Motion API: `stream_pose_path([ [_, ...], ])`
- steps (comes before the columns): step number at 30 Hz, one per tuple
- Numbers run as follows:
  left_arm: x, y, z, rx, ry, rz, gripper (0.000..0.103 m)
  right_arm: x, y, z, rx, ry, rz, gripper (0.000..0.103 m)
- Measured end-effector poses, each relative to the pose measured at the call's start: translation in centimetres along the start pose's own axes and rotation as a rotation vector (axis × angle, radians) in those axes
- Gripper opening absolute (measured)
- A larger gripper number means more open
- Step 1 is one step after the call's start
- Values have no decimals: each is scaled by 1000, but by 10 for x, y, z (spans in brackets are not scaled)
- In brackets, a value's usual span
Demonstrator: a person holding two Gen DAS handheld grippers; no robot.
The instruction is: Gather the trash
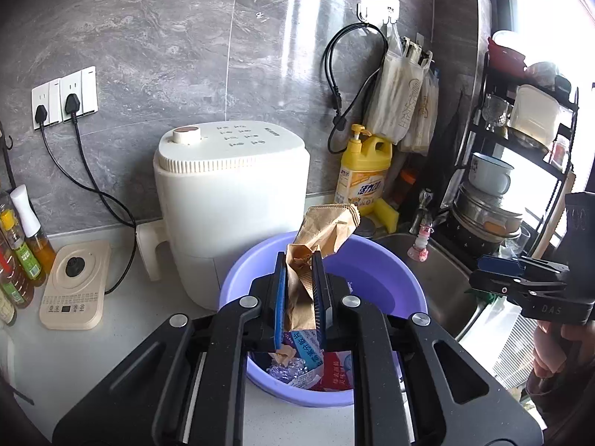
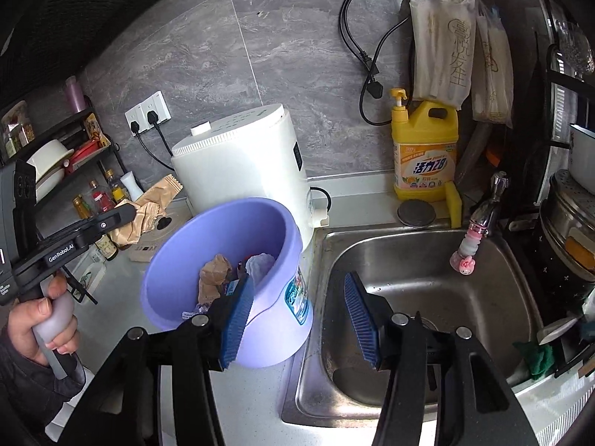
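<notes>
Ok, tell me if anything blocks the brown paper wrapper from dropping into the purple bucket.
Nothing visible does. The left gripper holds the brown paper wrapper over the open purple bucket; only earlier trash lies at its bottom. The right gripper stands open, off toward the sink.

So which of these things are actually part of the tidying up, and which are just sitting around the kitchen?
Part of the job:
- brown paper wrapper, clamped in the left gripper
- purple bin with trash inside
- right gripper, open, holding nothing

Just lying about:
- white appliance
- yellow detergent bottle
- sink
- oil bottles

Crumpled brown wrapper (image 1: 319, 245) above trash-filled purple basin (image 1: 390, 278)
</notes>
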State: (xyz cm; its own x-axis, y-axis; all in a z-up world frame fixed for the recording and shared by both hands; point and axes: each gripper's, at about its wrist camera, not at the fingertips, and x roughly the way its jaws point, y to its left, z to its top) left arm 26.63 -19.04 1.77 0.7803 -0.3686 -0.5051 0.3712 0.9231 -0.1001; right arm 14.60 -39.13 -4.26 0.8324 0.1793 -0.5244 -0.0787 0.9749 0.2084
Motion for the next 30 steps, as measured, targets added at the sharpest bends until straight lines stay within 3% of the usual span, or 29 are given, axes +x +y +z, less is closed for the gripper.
stream_pose_path([
  [7,37,-17,9,28,58,-7,18,-19,-27,-13,91,-15,-88,51],
  [8,42,-17,9,26,72,-1,36,-21,-30,-15,99,-16,-96,51],
  [9,46,-16,9,20,82,6,64,-23,-32,-16,106,-16,-102,51],
  [10,46,-13,10,7,73,17,72,-23,-34,-18,113,-15,-106,51],
  [18,26,1,7,-62,28,109,84,-18,-36,-21,97,7,-43,52],
  [30,-41,5,-21,-201,61,291,90,-7,-24,-3,24,44,201,64],
])
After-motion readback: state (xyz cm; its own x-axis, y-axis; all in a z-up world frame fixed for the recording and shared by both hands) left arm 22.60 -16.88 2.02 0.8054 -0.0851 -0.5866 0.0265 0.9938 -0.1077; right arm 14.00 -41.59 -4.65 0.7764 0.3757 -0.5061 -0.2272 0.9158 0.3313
